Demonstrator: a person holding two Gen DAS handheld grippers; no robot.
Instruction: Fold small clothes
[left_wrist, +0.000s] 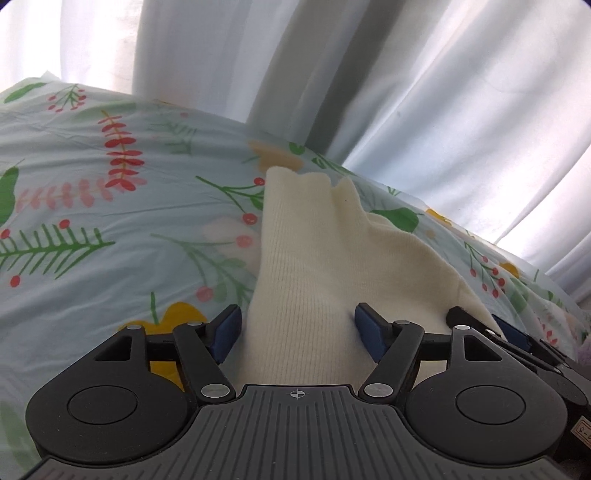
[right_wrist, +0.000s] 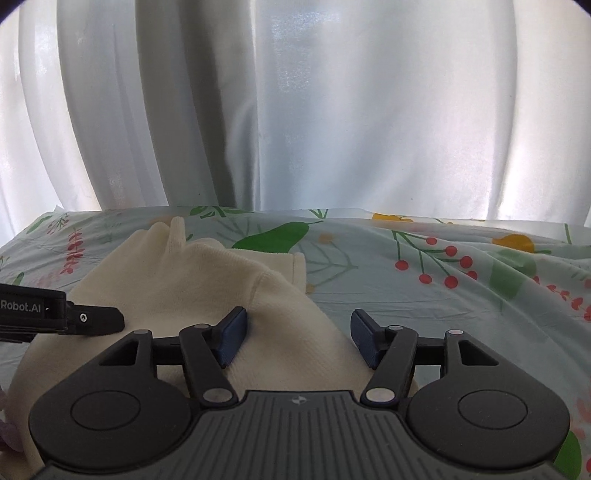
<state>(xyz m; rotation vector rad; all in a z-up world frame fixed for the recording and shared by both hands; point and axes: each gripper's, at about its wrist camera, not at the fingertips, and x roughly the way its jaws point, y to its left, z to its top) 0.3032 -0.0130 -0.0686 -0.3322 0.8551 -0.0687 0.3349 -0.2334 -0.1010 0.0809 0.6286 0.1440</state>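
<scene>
A bedroom in a home.
A soft surface is covered with a pale blue sheet (left_wrist: 110, 229) printed with green leaves, red berries and yellow fruit, creased like bedding. Behind it hang white curtains (right_wrist: 295, 110) in long folds with daylight glowing through. A cream knit garment (left_wrist: 314, 258) lies on the sheet.

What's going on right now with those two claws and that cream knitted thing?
Left gripper open, straddling the cream knit garment. Right gripper open at its edge. Garment partly folded on floral bedsheet. Nothing blocking.
</scene>
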